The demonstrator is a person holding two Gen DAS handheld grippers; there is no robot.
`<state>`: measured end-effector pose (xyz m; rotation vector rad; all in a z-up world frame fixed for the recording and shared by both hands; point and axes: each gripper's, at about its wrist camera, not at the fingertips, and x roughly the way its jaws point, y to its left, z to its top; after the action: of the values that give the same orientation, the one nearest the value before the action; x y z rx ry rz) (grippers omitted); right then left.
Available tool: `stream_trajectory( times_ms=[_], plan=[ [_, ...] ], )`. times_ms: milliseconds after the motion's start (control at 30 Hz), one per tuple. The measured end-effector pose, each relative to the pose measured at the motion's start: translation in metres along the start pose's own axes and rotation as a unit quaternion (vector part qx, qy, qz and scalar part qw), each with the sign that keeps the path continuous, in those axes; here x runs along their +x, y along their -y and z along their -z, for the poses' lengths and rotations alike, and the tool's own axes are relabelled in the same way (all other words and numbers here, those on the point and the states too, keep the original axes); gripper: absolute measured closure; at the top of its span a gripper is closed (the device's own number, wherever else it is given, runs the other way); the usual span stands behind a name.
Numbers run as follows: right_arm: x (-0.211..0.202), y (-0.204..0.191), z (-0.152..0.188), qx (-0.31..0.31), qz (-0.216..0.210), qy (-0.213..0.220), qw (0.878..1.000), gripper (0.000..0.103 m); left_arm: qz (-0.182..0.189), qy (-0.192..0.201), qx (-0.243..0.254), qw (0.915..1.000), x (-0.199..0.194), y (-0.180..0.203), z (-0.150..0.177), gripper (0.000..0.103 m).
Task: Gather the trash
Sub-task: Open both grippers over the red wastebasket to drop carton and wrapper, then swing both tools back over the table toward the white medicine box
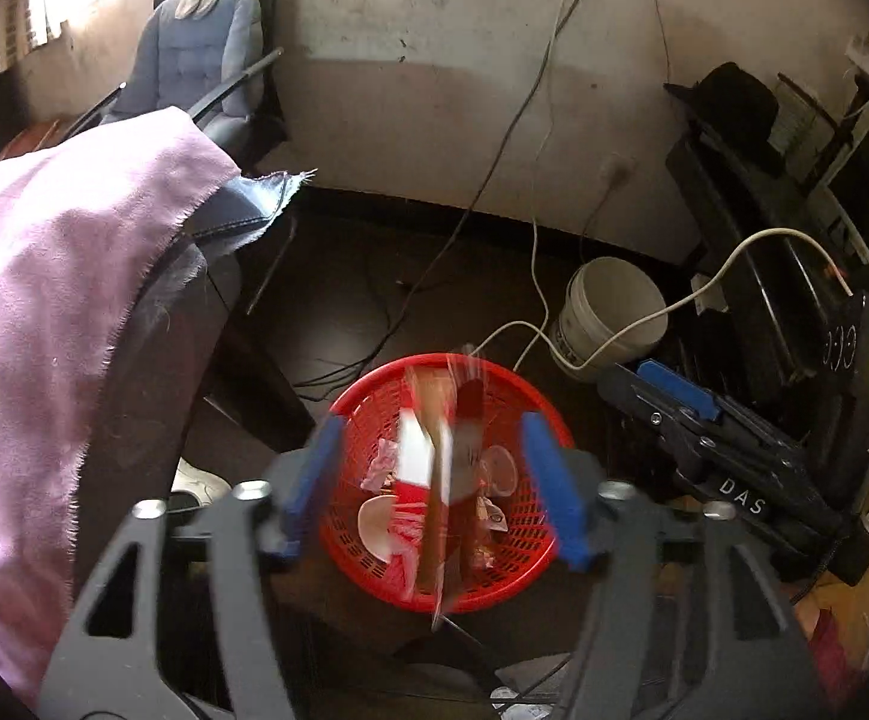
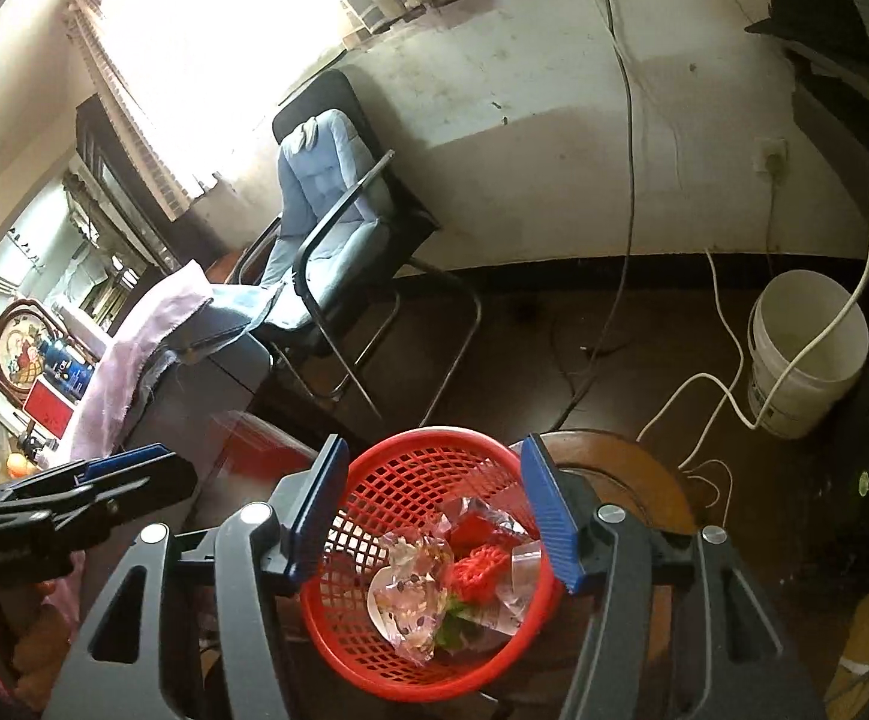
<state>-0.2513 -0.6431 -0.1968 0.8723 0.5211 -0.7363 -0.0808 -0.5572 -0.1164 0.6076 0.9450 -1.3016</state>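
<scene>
The blue-padded fingers (image 1: 545,483) of the left gripper (image 1: 434,474) stood wide apart above a red mesh basket (image 1: 368,402), pressing on nothing; a blurred red, white and brown wrapper (image 1: 437,480) showed between them over the basket, apart from both pads. The fingers (image 2: 548,510) of the right gripper (image 2: 434,510) were likewise spread, framing the same basket (image 2: 398,480) from above and gripping nothing. The basket, round with a lattice wall, stood on the dark floor (image 2: 524,348) and held the collected trash: crumpled clear plastic wrappers (image 2: 413,594), a red piece (image 2: 479,570) and a white curved fragment (image 1: 374,525). A white bucket (image 2: 806,348) stood on the floor well apart from the basket, a white cable (image 2: 728,396) running beside it. Behind were a chair (image 2: 338,204) with a blue cushion and a pink cloth (image 1: 44,312).
</scene>
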Motion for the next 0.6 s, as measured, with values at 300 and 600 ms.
stream_trajectory(
  times_ms=[300,600],
  plan=[
    [-0.005,-0.016,0.001,-0.017,-0.013,0.003,1.000,0.044,-0.027,0.030,-0.024,0.9989,-0.028,-0.020,0.001,0.022],
    [-0.024,-0.048,0.001,-0.051,-0.033,0.014,0.998,0.041,-0.058,0.061,-0.038,0.9957,-0.063,-0.039,0.015,0.020]
  ],
)
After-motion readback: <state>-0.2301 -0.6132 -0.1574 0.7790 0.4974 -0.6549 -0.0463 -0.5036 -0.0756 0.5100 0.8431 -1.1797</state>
